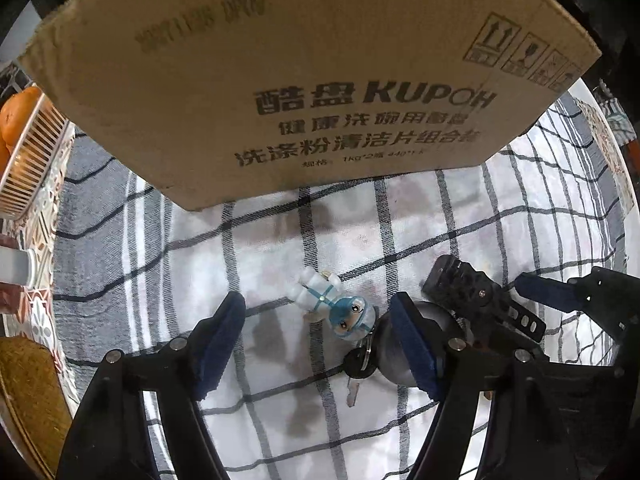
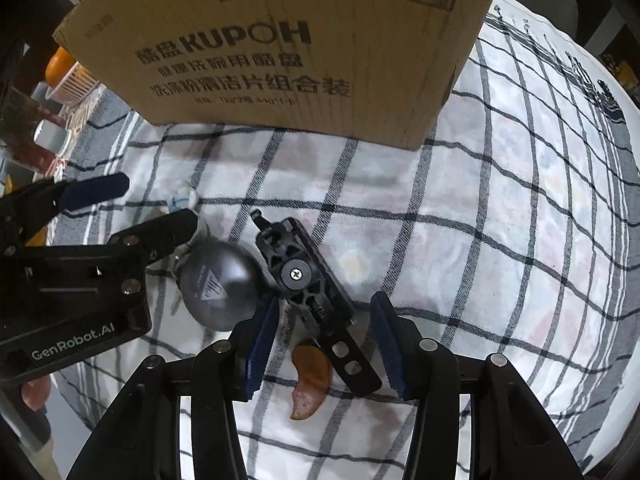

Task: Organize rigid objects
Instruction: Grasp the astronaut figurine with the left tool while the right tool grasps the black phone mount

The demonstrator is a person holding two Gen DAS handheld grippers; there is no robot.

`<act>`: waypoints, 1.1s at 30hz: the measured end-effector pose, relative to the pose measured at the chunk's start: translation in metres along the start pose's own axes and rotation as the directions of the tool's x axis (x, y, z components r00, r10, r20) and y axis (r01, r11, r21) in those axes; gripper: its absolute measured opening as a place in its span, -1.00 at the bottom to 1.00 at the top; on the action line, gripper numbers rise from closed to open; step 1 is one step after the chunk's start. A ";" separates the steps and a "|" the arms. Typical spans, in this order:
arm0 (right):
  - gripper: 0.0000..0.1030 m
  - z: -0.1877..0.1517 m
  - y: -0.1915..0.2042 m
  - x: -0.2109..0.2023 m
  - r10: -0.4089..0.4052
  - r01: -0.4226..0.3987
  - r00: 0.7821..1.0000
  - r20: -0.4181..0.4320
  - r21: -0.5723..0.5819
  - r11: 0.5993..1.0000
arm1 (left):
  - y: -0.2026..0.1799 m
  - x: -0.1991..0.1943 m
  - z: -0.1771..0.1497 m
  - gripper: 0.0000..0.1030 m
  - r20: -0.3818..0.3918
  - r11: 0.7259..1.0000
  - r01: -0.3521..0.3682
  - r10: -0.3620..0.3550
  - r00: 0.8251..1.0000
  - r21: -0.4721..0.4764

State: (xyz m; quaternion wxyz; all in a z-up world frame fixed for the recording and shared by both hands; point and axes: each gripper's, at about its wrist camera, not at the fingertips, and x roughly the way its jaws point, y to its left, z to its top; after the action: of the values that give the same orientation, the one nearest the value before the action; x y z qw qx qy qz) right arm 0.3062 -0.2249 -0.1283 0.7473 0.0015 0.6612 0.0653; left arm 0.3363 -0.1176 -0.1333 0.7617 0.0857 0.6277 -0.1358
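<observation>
A small white-and-blue figure keychain (image 1: 334, 304) with a black key (image 1: 358, 364) lies on the checked cloth between my left gripper's (image 1: 320, 344) open fingers. A grey dome bell (image 2: 218, 284) with a black clamp mount (image 2: 308, 280) lies beside it; the bell touches my left gripper's right finger (image 1: 412, 344). My right gripper (image 2: 324, 340) is open, its fingers on either side of the clamp's strap end. A brown curved piece (image 2: 310, 376) lies under the strap. The cardboard box (image 1: 304, 80) stands just behind these things.
A white slatted basket (image 1: 30, 160) with oranges (image 1: 16, 116) sits at the left, with a white cup (image 1: 16, 266) and a woven mat (image 1: 32, 396) nearby. The checked cloth (image 2: 520, 220) spreads to the right of the box.
</observation>
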 end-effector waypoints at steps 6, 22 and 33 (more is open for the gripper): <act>-0.08 -0.001 -0.005 0.008 0.007 -0.007 1.000 -0.009 0.012 1.000 | 0.001 0.009 -0.003 0.19 -0.024 0.999 0.031 -0.032 0.999 -0.037; -0.26 0.001 0.015 0.019 -0.013 0.014 0.999 0.034 -0.029 0.999 | 0.002 0.029 0.003 -0.07 -0.054 0.997 -0.017 0.014 0.998 -0.069; -0.39 -0.001 0.006 0.006 0.002 -0.002 0.998 0.070 -0.006 1.000 | 0.002 0.017 -0.007 -0.25 -0.073 0.996 0.061 -0.065 0.995 -0.061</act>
State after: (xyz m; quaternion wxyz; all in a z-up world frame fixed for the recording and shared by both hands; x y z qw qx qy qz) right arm 0.3050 -0.2187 -0.1337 0.7700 0.0021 0.6344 0.0681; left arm 0.3329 -0.1156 -0.1512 0.7353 0.0484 0.6619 -0.1379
